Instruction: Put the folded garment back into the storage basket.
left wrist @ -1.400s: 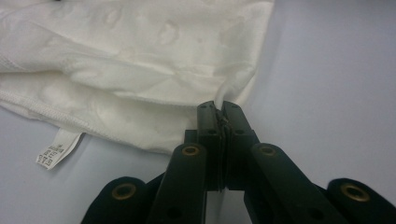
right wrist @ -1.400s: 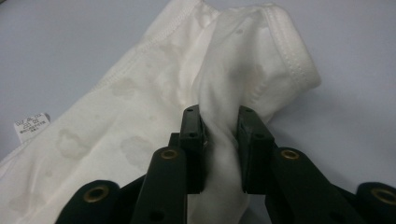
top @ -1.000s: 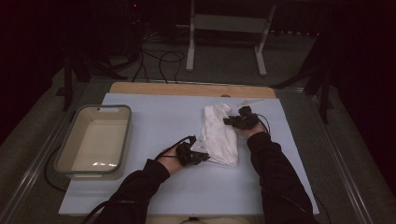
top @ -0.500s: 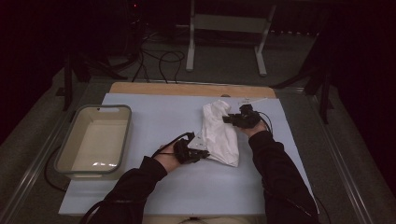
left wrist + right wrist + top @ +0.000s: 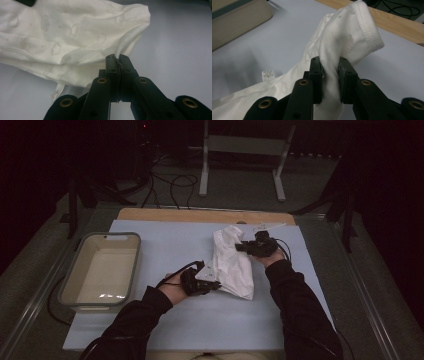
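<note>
High view: a crumpled white cotton garment [image 5: 231, 265] lies right of centre in the frame on the pale blue table [image 5: 165, 250], well apart from the beige plastic tub [image 5: 102, 270] at the left. The left claw [image 5: 212, 285] is clamped on a thin fold at the garment's lower edge; in the left gripper view the pinch looks slight, so the cloth could slip free if pulled hard. The right claw [image 5: 242, 247] grips a thick bunch near the hemmed opening [image 5: 367, 27]. Uneven pulling between the hands could drag the garment sideways or leave it twisted.
</note>
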### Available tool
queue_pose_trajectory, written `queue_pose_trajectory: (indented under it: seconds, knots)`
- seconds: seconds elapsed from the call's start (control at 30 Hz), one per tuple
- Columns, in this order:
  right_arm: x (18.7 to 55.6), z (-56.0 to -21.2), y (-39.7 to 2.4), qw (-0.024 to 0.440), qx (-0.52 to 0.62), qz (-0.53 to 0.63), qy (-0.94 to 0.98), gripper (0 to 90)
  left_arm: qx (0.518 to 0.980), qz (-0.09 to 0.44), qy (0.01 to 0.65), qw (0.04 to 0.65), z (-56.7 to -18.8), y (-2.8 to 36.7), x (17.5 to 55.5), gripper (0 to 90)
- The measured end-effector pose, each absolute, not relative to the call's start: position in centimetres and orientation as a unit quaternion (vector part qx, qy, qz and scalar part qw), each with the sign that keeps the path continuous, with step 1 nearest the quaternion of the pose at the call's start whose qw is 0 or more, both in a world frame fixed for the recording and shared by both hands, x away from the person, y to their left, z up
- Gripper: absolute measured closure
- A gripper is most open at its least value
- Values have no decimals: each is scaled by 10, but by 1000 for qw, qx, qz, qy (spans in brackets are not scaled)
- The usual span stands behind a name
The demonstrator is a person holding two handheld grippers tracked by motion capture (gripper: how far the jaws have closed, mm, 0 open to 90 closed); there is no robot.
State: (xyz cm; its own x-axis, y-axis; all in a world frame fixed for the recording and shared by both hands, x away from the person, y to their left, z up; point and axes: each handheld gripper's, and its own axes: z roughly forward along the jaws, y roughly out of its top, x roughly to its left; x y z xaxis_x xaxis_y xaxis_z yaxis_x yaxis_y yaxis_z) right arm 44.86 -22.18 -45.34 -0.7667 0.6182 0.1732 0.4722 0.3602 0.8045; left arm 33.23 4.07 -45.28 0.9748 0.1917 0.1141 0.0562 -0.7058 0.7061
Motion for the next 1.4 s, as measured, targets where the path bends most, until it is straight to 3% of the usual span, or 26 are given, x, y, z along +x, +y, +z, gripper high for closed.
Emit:
queue_pose_trajectory:
  seconds: [0.77, 1.4]
  knots:
    - [434, -440, -205, 58, 308, 477, 821, 765, 918, 76, 56, 384, -438, 67, 323, 886]
    - [433, -426, -172, 48, 292, 494, 818, 764, 919, 98, 68, 376, -413, 101, 316, 886]
